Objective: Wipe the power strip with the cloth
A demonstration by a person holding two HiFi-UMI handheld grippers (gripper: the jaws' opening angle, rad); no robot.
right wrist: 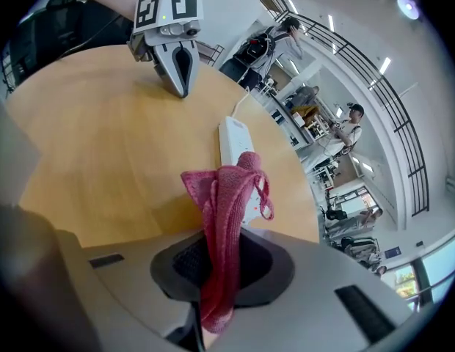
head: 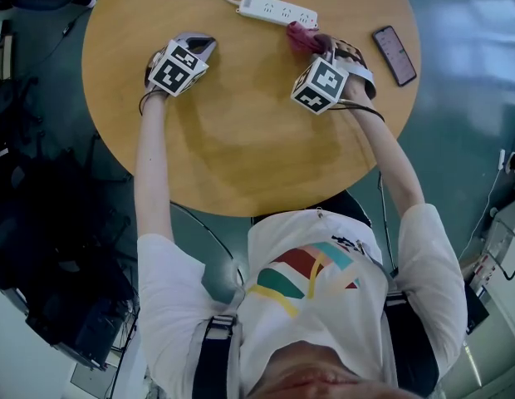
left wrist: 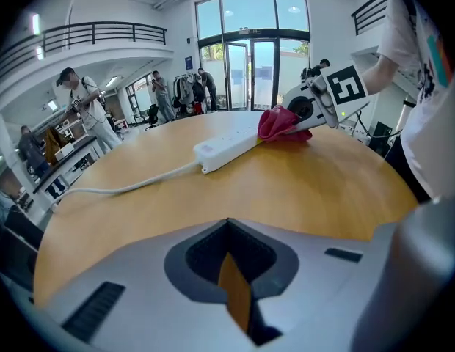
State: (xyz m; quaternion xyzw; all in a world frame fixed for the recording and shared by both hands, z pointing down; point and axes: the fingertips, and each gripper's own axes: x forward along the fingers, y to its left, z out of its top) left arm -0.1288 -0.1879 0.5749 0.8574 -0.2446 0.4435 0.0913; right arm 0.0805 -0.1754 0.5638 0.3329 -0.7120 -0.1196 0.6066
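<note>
While the right gripper [right wrist: 213, 273] clamps the crumpled pink knitted cloth [right wrist: 224, 196] between its jaws, the cloth's free end touches the near end of the white plastic power strip [head: 277, 10] on the round wooden table [head: 241, 140]. Well apart from the strip, the left gripper [left wrist: 231, 273] has its jaws closed on nothing.

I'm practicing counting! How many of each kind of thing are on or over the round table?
Power strip: 1
Pink cloth: 1
Phone: 1
Tools: 2, the left tool and the right tool
Total: 5
</note>
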